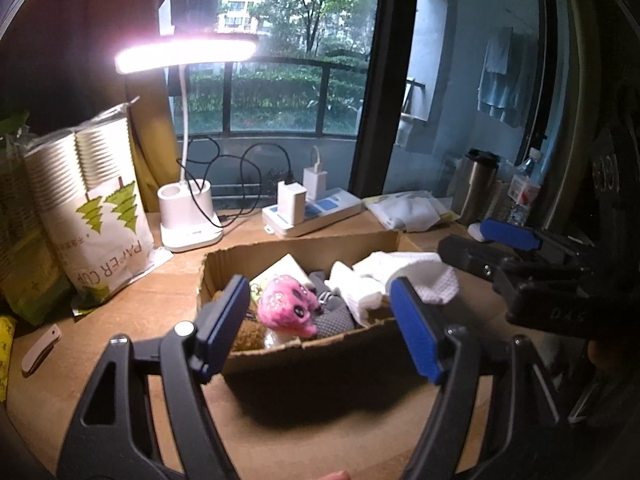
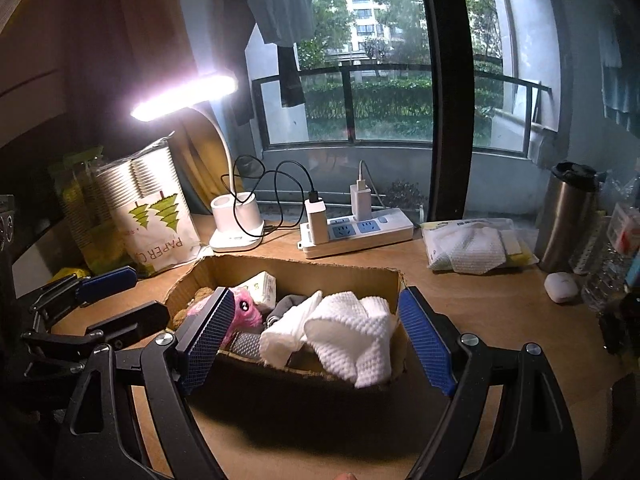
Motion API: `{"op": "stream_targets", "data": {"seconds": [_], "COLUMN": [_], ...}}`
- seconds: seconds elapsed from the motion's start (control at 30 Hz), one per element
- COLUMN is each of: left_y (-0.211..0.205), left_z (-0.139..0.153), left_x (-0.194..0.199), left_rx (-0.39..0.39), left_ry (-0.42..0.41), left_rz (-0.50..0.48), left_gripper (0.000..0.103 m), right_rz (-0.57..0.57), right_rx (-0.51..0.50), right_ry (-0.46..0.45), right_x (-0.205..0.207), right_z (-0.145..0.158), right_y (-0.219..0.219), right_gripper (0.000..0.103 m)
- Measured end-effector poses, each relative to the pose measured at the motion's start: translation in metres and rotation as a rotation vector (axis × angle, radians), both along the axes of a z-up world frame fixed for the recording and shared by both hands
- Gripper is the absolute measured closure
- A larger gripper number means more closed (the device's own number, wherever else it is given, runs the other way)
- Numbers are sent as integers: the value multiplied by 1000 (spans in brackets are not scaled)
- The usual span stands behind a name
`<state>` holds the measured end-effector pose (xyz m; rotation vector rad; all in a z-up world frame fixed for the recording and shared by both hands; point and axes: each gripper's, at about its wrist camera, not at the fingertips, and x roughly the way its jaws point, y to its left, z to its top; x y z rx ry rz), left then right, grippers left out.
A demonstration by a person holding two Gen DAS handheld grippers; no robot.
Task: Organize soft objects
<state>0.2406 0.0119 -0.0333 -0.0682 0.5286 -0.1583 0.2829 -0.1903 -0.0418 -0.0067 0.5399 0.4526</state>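
Left wrist view: the left gripper (image 1: 320, 332) fills the lower frame, its blue-padded fingers (image 1: 224, 320) apart with nothing clamped between them; they frame the near wall of an open cardboard box (image 1: 304, 360) at frame centre on the wooden bench (image 1: 168, 300). Inside the box: a pink plush toy (image 1: 286, 310) at centre, a grey knitted item (image 1: 334, 316) just right of it, a white waffle-weave cloth (image 1: 404, 280) draped at the right end, a small white packet (image 1: 280, 268) behind the plush toy. At right of the frame, the right gripper (image 1: 504, 248) shows as a blue pad on a black frame, beside the box. Upper left: a lit desk lamp (image 1: 186, 54) on a white base; left, a bag of paper cups (image 1: 100, 204); behind the box, a power strip (image 1: 316, 216) with two chargers. Right wrist view: the right gripper (image 2: 320, 340) occupies the lower frame, fingers (image 2: 426, 340) wide apart and empty, spanning the same box (image 2: 296, 272). The white cloth (image 2: 352, 336) hangs over the near rim right of centre; the plush toy (image 2: 246, 312) sits partly behind the left finger. The left gripper (image 2: 104, 300) appears at the left edge, over the bench beside the box, fingers apart. Far right: a steel tumbler (image 2: 564, 220), and a plastic pack of white cloths (image 2: 472, 248) lying on the bench.
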Motion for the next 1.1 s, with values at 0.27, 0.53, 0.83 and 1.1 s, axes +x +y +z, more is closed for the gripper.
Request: {"op": "stream_targets", "data": {"seconds": [0.27, 0.53, 0.83, 1.1], "left_y": [-2, -10, -15, -16], "left_z": [1, -1, 1, 8], "left_x": [-34, -62, -93, -119], "left_rx": [-2, -6, -5, -5], "left_ry": [-16, -24, -50, -86], "left_rz": [-1, -17, -30, -33], "left_gripper": [29, 29, 29, 29], "right_rz": [-6, -19, -35, -40], "right_rx": [-7, -9, -14, -21], "right_ry": [-17, -30, -50, -78], "right_x": [-34, -65, -96, -123], "right_z": [0, 0, -1, 4], "right_y": [-6, -14, -23, -24], "right_gripper": [17, 17, 17, 17]}}
